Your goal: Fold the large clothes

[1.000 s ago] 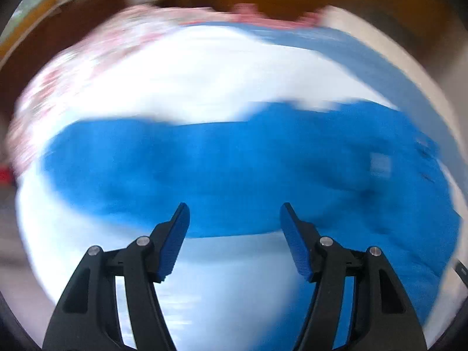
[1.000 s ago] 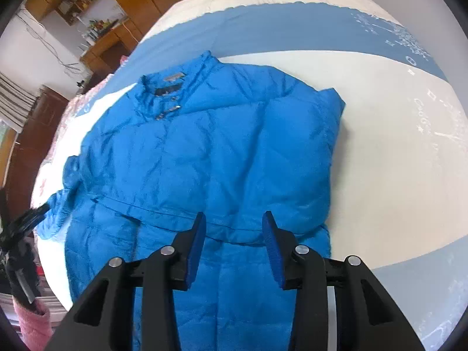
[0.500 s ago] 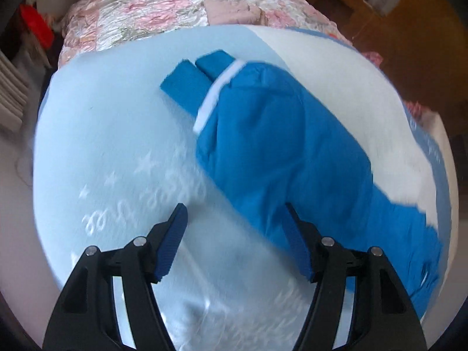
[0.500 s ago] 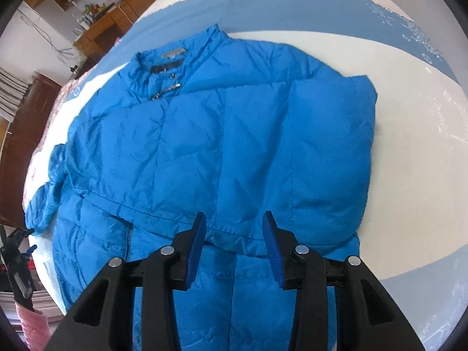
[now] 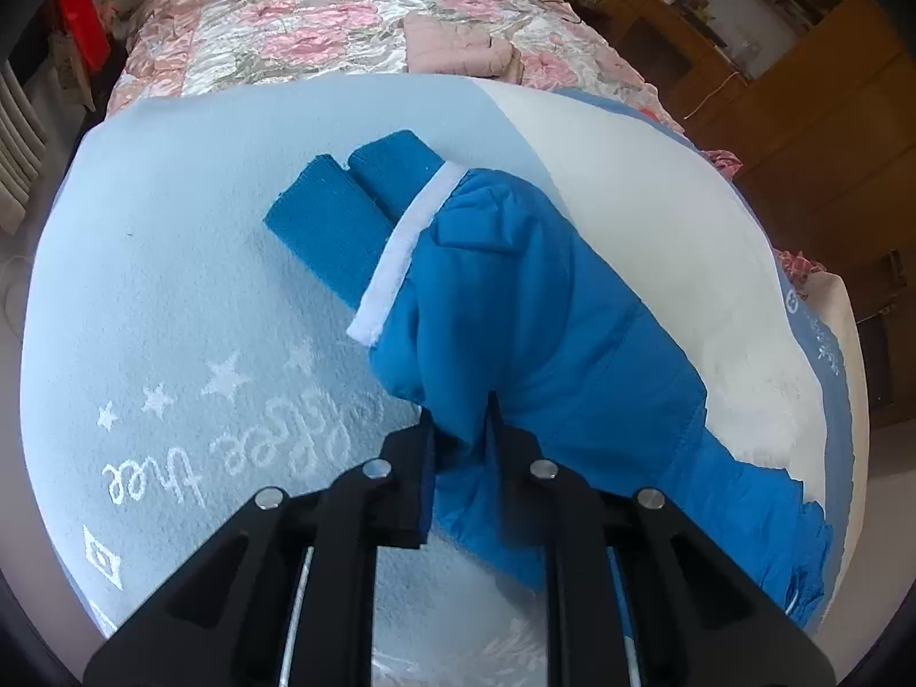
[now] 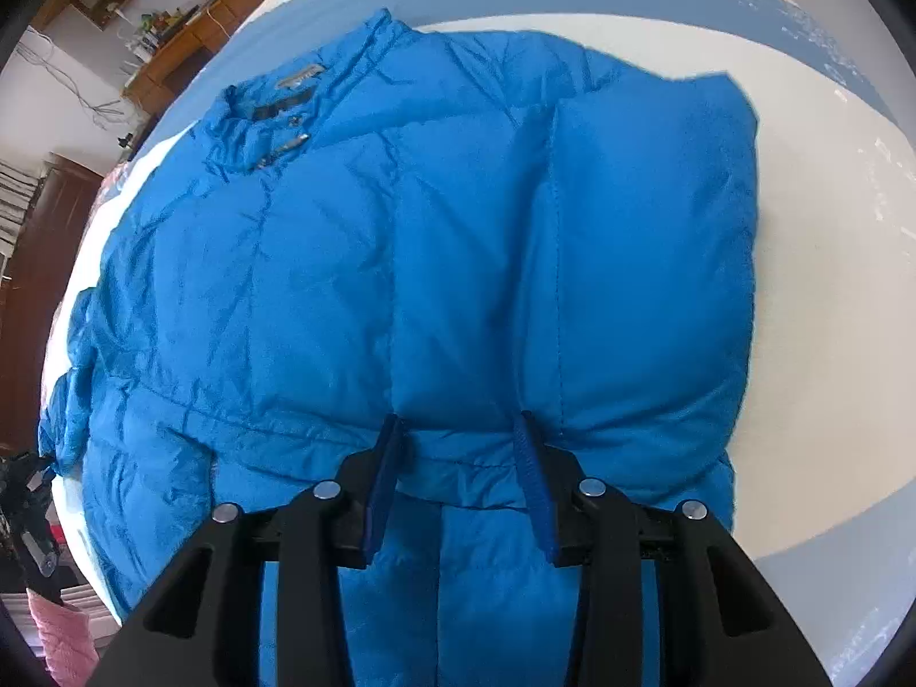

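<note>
A bright blue puffer jacket point(image 6: 412, 263) lies spread on the bed, collar at the upper left of the right wrist view. Its sleeve point(image 5: 515, 309), with a white band and ribbed cuff point(image 5: 349, 217), stretches across the left wrist view. My left gripper point(image 5: 461, 423) is shut on the sleeve's padded fabric a little behind the cuff. My right gripper point(image 6: 461, 441) is open, its fingertips point(image 6: 392, 441) pressed against a folded ridge of the jacket near the waist seam, the fabric bulging between them.
The jacket lies on a pale blue and white blanket point(image 5: 189, 309) with stars and lettering. A pink floral quilt point(image 5: 343, 17) and a folded pink item point(image 5: 458, 48) lie beyond. Wooden furniture point(image 5: 801, 86) stands at the right; shelves point(image 6: 154, 17) show at the upper left.
My left gripper swung to the sleeve, moved in and closed on it. My right gripper moved forward onto the jacket's folded ridge and stayed open.
</note>
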